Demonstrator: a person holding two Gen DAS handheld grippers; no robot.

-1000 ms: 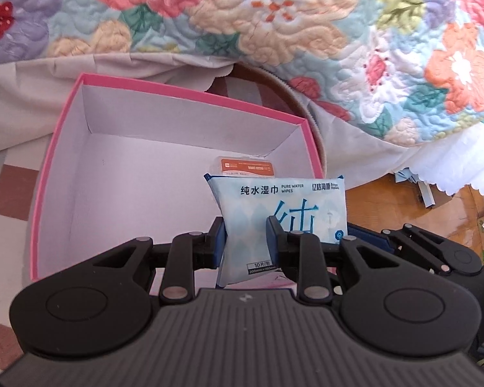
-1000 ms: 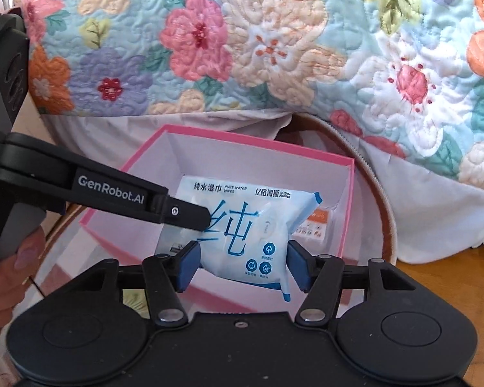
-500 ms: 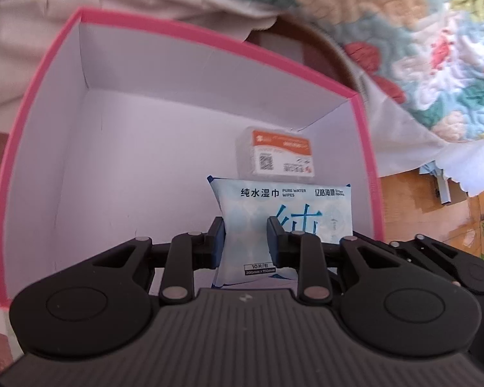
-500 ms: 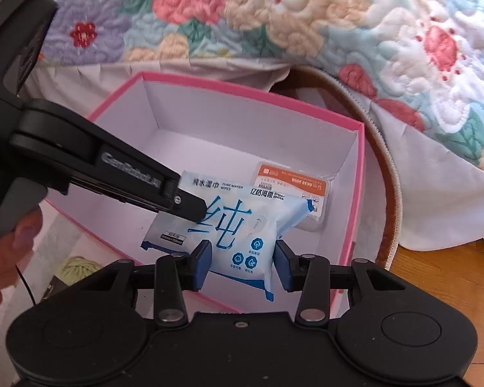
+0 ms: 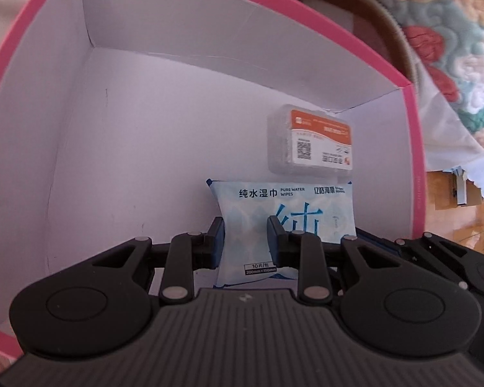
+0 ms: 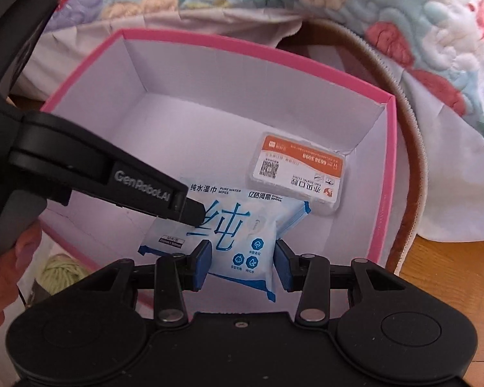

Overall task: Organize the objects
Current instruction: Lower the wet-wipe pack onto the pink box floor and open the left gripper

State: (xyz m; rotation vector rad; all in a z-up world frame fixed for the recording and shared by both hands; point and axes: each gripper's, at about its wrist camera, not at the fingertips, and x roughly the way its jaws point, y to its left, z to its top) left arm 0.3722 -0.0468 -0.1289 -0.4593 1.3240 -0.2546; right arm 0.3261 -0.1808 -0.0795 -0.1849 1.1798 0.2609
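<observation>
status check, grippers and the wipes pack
Left gripper shut on wipes pack; right gripper shut on it too. Pack low inside pink box, beside floss case.

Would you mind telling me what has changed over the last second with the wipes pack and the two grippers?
Both grippers carried the wipes pack down into the pink box, close to the clear case. The right gripper has just been closing its jaws on the pack, which now crumples between its pads. Unchanged: the left gripper still pinches the pack's other end, and the case lies in the same corner.
</observation>
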